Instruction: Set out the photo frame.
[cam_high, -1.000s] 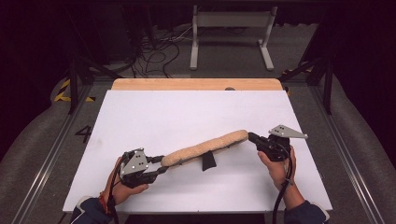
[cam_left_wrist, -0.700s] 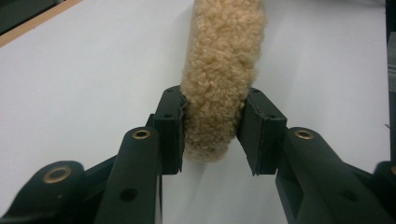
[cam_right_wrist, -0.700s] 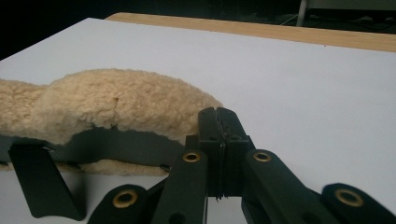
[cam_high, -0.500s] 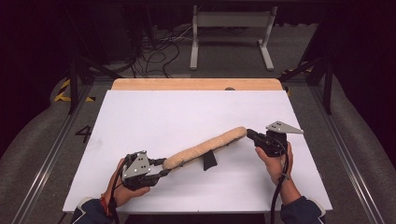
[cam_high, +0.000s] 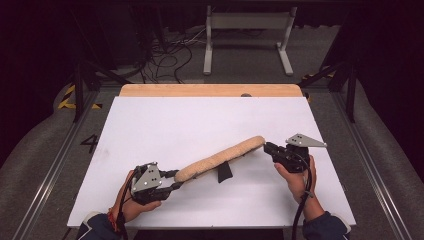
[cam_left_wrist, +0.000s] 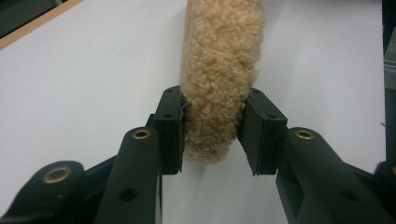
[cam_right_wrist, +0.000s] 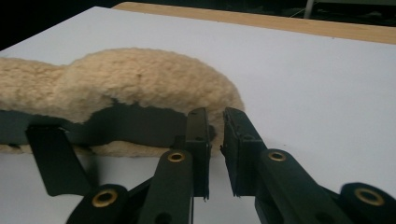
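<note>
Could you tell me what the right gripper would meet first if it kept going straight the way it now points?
Most likely the near end of the fleece pad: the right gripper, jaws just opening with a narrow gap, points straight at it. Depth is hard to judge, but nothing lies between.

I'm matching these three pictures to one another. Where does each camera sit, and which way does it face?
High view: above the person's side, facing forward and down on the white table; both hands show.
Left gripper view: on the left tongs, shut on the fleece pad.
Right gripper view: on the right tongs, slightly parted, just opening at the pad's end.
All share the pad.
</note>
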